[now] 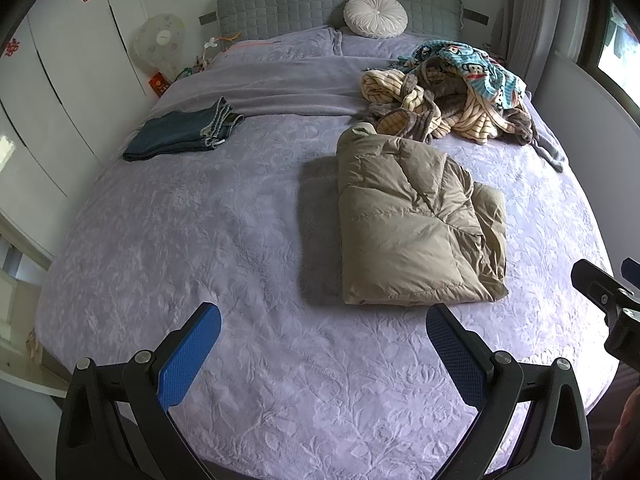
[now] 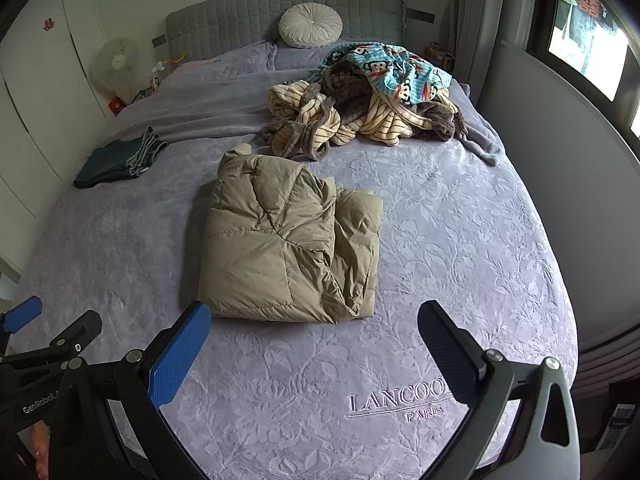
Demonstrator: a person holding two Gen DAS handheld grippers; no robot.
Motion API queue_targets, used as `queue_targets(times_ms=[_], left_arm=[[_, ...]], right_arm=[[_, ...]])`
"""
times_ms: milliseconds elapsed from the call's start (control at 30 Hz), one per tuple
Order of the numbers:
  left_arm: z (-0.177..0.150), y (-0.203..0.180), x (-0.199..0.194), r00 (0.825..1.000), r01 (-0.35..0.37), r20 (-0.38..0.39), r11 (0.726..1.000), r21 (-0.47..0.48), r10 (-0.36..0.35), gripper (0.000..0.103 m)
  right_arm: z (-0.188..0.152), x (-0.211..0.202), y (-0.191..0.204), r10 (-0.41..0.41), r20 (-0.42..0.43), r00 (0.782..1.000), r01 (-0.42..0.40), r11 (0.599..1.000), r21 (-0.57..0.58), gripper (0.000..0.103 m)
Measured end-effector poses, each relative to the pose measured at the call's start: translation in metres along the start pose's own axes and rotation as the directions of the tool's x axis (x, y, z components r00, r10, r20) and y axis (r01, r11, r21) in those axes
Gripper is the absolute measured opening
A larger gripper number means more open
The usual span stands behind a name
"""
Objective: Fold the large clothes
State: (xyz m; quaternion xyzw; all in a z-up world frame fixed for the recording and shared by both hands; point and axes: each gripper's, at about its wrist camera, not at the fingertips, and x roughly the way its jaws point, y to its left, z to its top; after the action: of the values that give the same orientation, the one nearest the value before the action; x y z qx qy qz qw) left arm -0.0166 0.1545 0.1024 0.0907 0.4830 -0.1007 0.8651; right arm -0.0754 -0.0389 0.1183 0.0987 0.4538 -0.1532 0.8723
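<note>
Two grippers are up over the near end of the bed [image 1: 120,264], and both are spread wide with nothing in them. Your left gripper [image 1: 323,332] hangs a bit left of the tan puffy jacket [image 1: 416,224]. Your right gripper [image 2: 314,330] points almost straight at it.

The jacket lies in the middle of the bed, folded into a fat block. It looks done or nearly done. It should feel light and squishy, and the shiny cloth may slide. Puffy stuff likes to spring open, so I think you should pinch a thick edge with all the layers in it, like the near corner.

The pile of striped and blue cartoon clothes [image 2: 360,100] sits just past the jacket, near the round pillow [image 2: 310,24]. It is soft and floppy, so grab a hem or collar. The folded jeans [image 1: 180,132] rest far on the left.

Only the right view shows the stitched words on the blanket.
</note>
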Motion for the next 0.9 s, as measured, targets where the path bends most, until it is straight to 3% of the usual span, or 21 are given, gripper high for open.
queue_targets(times_ms=[900], left_arm=[[-0.0006,0.0062,0.0001,1.0,-0.001,-0.008,1.0,-0.002,0.001,0.103]], right_arm=[[-0.0016,-0.0007,0.0015,-0.003,0.0,1.0,0.003,1.0,0.005,0.103]])
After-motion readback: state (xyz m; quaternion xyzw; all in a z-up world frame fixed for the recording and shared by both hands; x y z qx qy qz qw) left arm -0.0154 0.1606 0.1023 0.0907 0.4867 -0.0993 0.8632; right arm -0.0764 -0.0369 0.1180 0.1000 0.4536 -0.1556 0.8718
